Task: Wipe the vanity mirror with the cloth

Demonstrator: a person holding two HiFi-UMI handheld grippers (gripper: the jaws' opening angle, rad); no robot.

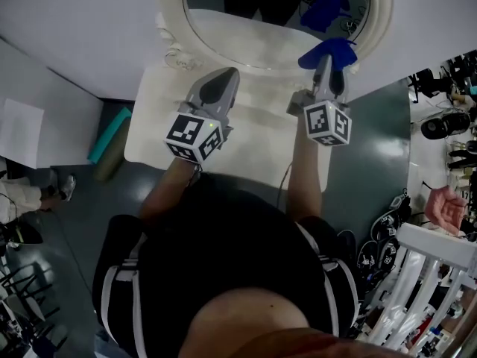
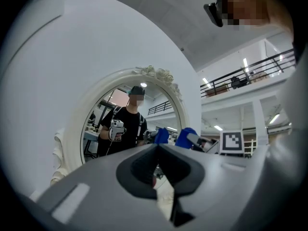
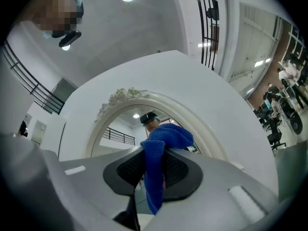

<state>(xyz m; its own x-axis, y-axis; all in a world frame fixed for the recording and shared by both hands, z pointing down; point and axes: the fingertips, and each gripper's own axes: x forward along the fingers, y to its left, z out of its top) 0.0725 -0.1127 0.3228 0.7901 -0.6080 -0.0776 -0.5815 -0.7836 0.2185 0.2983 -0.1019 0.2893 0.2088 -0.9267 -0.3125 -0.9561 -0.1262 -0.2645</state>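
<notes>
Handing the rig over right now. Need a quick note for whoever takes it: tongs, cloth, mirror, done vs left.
Left tongs: shut and empty, held over the white tabletop in front of the mirror.
Right tongs: shut on the blue cloth, which bunches out past the tips.
Cloth position: at the mirror's lower right rim in the head view. I cannot tell if it touches the glass.
Done: cloth is gripped and up at the mirror.
Left: wipe the glass. Nothing here shows how much, if any, is already wiped.
</notes>
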